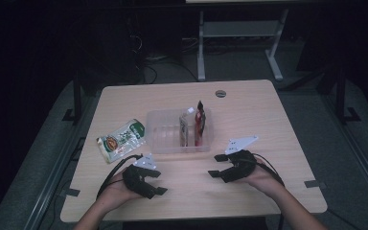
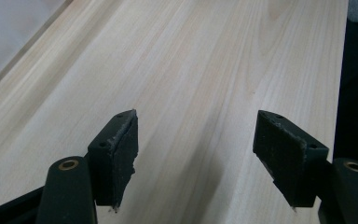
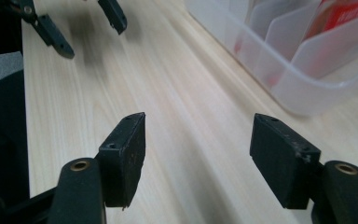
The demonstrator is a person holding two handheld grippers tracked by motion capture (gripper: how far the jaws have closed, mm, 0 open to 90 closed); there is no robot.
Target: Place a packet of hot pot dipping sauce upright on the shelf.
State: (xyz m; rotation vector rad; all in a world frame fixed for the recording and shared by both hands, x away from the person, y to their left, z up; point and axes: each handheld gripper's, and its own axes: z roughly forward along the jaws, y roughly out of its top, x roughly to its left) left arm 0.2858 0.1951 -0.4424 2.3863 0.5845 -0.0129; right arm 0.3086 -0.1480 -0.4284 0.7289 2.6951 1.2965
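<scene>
You're hovering both the left gripper (image 1: 154, 182) and right gripper (image 1: 217, 166) wide and empty, so grabbing the snack bag (image 1: 121, 140) just beyond your left gripper risks shoving it into the clear bin (image 1: 163, 133).

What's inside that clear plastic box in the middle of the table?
The clear plastic box has dividers. In its right-hand slots stand two snack packets, one pale, one red. The left part looks empty. The packets' lower ends are blurred behind the walls.

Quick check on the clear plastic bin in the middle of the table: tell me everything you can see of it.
The clear plastic bin sits mid-table, upright, rectangular, translucent, with inner dividers. Its left compartments look empty; two packets stand on edge in the right ones. A green-and-white snack bag lies just left of it, apparently apart.
</scene>
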